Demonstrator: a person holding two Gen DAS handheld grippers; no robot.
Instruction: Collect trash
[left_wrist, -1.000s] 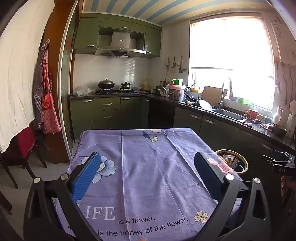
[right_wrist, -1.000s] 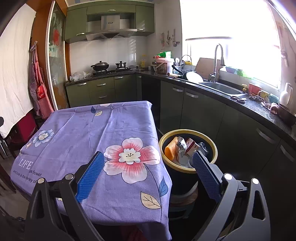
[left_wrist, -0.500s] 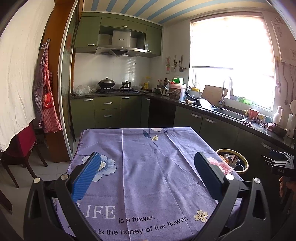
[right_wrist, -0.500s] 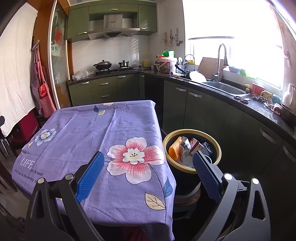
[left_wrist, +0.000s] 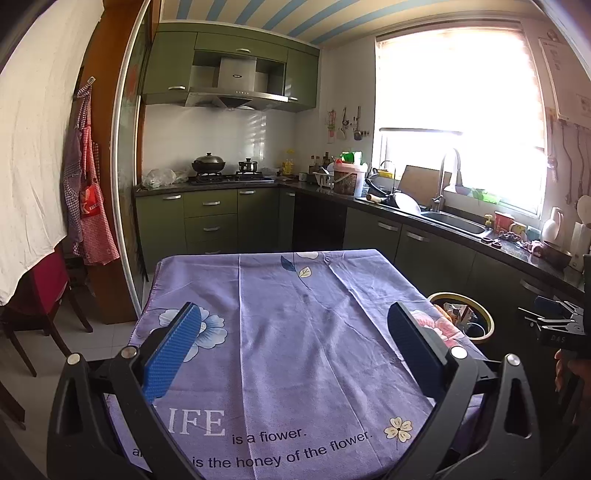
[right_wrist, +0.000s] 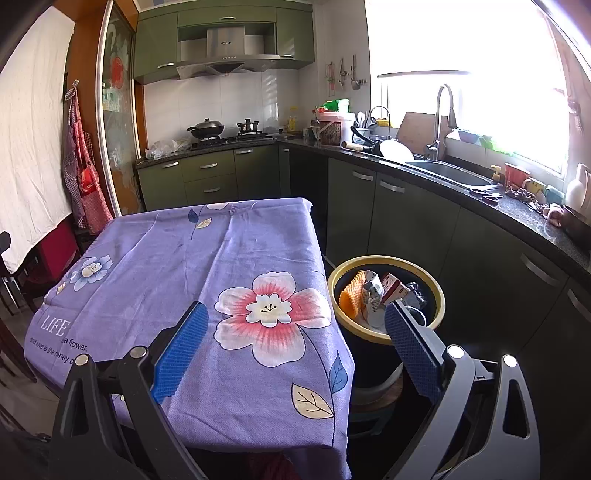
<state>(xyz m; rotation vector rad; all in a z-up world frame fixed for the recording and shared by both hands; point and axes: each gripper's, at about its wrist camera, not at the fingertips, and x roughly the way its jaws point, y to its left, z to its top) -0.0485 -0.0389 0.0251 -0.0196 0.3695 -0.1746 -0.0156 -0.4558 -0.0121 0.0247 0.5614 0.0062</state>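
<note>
Sitting beside the table's right edge, the yellow-rimmed trash bin (right_wrist: 386, 295) already holds an orange cloth, wrappers and a carton. Both the left gripper (left_wrist: 295, 347) and right gripper (right_wrist: 295, 343) are spread wide, empty. Risk: snagging the purple tablecloth (left_wrist: 295, 332), printed "LIFE… is a flower… honey of the flower", could drag it off.

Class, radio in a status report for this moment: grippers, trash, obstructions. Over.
Left gripper open, empty, over purple tablecloth. Right gripper open, empty. Trash bin beside table holds orange mesh and wrappers. No trash visible on the cloth; nothing in the way.
</note>
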